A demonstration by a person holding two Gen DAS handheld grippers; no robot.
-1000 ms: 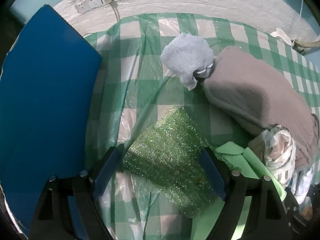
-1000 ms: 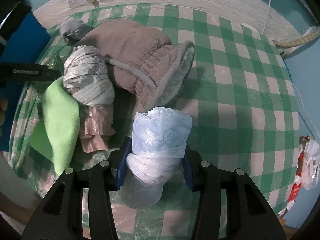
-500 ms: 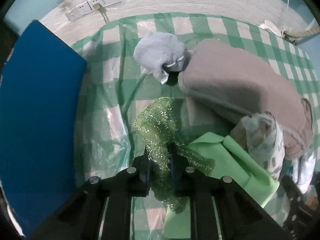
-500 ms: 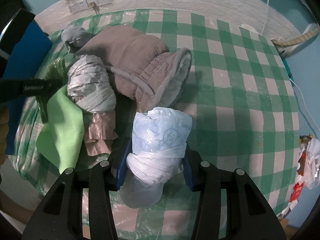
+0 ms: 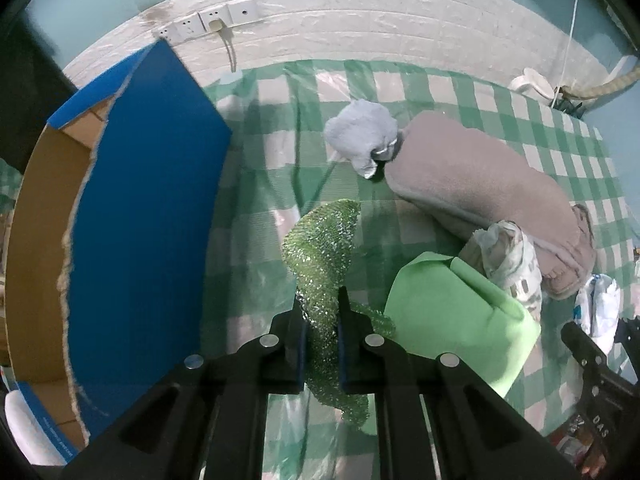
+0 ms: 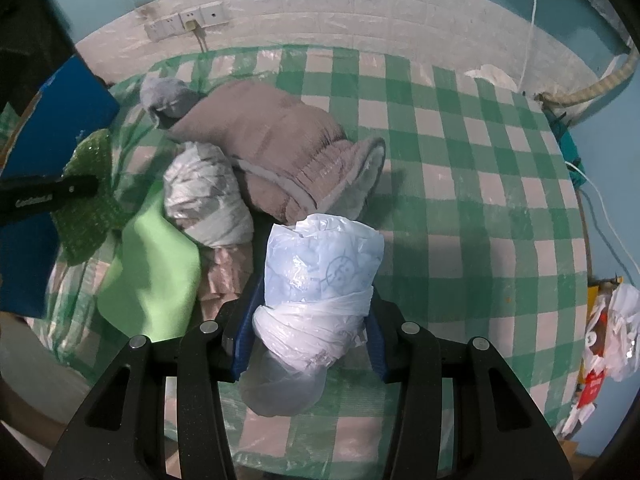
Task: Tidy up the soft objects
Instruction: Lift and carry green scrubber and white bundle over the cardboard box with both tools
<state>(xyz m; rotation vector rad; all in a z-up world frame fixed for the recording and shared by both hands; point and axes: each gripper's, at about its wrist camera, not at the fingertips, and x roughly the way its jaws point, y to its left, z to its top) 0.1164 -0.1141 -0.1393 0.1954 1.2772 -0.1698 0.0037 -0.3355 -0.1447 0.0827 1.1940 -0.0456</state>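
At the left stands the open blue box [image 5: 140, 208], its cardboard inside showing. A second ago the left tongs [image 5: 322, 312] stood wide around the glittery green mesh cloth [image 5: 324, 248] lying flat on the table [image 5: 460, 92]; now they are closing the last bit, pinching it, and it hangs bunched and lifted beside the box, probably its destination. Further right, the right tongs [image 6: 308, 320] remain clamped on the blue plastic bundle [image 6: 320, 264], unmoved above the table.
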